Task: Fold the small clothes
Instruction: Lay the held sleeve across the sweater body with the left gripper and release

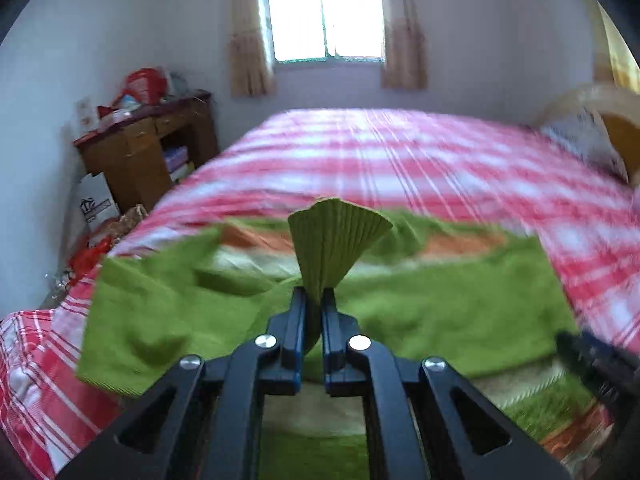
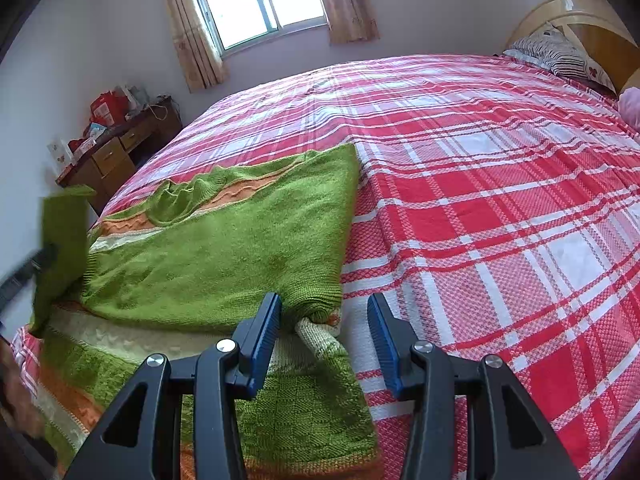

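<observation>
A green knit sweater point(image 2: 224, 248) with orange and cream stripes lies on the red plaid bed point(image 2: 480, 200), partly folded over itself. My left gripper point(image 1: 314, 300) is shut on a ribbed green cuff point(image 1: 336, 240) of the sweater point(image 1: 440, 300) and holds it raised above the garment; it shows at the left edge of the right wrist view point(image 2: 44, 256). My right gripper point(image 2: 324, 312) is open, low over the sweater's right edge at the fold, holding nothing. It appears blurred at the right of the left wrist view point(image 1: 592, 360).
A wooden desk point(image 1: 148, 148) with red bags and clutter stands left of the bed by the wall. A pillow point(image 2: 560, 56) and wooden headboard point(image 2: 592, 24) are at the far right. A curtained window point(image 1: 324, 16) is in the far wall.
</observation>
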{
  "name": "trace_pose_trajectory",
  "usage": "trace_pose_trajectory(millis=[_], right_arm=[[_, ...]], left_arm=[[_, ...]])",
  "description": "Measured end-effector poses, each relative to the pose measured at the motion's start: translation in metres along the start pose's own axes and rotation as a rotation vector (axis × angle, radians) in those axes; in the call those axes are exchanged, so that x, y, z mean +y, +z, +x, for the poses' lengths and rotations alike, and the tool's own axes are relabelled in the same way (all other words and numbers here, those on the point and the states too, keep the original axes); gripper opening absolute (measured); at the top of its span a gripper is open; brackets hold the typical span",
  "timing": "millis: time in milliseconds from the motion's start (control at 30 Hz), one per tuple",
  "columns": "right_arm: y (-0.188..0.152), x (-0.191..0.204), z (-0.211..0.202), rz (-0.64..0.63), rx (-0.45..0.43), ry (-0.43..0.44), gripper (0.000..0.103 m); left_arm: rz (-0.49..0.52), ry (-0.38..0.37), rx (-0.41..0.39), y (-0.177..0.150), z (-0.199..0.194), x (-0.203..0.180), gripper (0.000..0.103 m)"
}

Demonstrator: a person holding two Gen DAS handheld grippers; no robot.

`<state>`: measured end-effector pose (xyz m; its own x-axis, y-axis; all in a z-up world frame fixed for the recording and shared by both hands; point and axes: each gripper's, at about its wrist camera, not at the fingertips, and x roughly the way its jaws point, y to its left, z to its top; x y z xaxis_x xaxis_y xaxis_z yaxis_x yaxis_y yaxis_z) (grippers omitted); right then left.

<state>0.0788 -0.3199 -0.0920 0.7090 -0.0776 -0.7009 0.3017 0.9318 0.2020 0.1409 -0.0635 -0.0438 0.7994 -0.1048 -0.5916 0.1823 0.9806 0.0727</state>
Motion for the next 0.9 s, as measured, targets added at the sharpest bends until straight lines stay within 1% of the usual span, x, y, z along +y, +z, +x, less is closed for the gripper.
trace_pose_trajectory(millis=[67,100,133,167,200,233,267,300,367,433,500,567,600,633,667,700,733,767,833,900], right_arm=[[0.000,0.000,0.000,0.000,0.001,0.002,0.047],[0.000,-0.001,0.000,0.001,0.001,0.003,0.047],[0.000,-0.001,0.000,0.003,0.002,0.004,0.047],[0.000,-0.001,0.001,0.003,0.003,0.004,0.047],[0.000,-0.001,0.001,0.002,0.004,0.004,0.047],[0.000,-0.001,0.001,0.002,0.005,0.003,0.047],[0.000,-0.001,0.001,0.002,0.005,0.005,0.047],[0.000,-0.002,0.001,0.004,0.006,0.008,0.048],[0.000,-0.004,0.001,0.013,0.008,0.017,0.050],[0.002,-0.006,0.001,0.027,0.013,0.024,0.050],[0.007,-0.001,-0.007,0.035,0.004,0.012,0.050],[0.016,0.015,-0.024,0.032,-0.039,0.087,0.050],[0.021,0.030,-0.032,0.017,-0.065,0.141,0.052],[0.024,0.048,-0.036,-0.010,-0.075,0.188,0.065],[0.027,0.062,-0.036,-0.036,-0.074,0.222,0.078],[0.029,0.083,-0.032,-0.077,-0.067,0.271,0.078],[0.030,0.100,-0.024,-0.109,-0.052,0.292,0.078],[0.031,0.112,-0.017,-0.131,-0.037,0.290,0.078],[0.030,0.142,0.011,-0.189,0.023,0.275,0.078],[0.025,0.163,0.037,-0.226,0.083,0.255,0.078]], left_arm=[[0.015,0.009,0.054,-0.008,0.009,-0.007,0.008],[0.018,0.010,0.078,-0.009,0.014,-0.009,0.013],[0.016,0.005,0.104,-0.012,0.017,-0.007,0.015],[0.005,-0.025,0.138,-0.014,0.015,-0.003,0.022],[-0.002,-0.040,0.157,-0.017,0.016,-0.002,0.042],[-0.015,-0.056,0.171,-0.019,0.012,0.004,0.055],[-0.030,-0.061,0.160,-0.023,0.004,0.012,0.072],[-0.042,-0.053,0.133,-0.027,-0.004,0.020,0.075],[-0.053,-0.007,0.085,-0.038,-0.020,0.041,0.075],[-0.078,0.036,0.075,-0.047,-0.029,0.061,0.075],[-0.124,0.084,0.077,-0.060,-0.032,0.084,0.075],[-0.182,0.127,0.082,-0.074,-0.029,0.103,0.075],[-0.208,0.140,0.090,-0.080,-0.026,0.109,0.075],[-0.244,0.148,0.110,-0.087,-0.020,0.116,0.075],[-0.272,0.141,0.124,-0.091,-0.015,0.119,0.075],[-0.295,0.130,0.117,-0.092,-0.013,0.121,0.075],[-0.304,0.129,0.104,-0.092,-0.015,0.121,0.075],[-0.302,0.131,0.103,-0.092,-0.014,0.120,0.075],[-0.296,0.124,0.094,-0.094,-0.013,0.117,0.079],[-0.292,0.108,0.091,-0.094,-0.012,0.116,0.087]])
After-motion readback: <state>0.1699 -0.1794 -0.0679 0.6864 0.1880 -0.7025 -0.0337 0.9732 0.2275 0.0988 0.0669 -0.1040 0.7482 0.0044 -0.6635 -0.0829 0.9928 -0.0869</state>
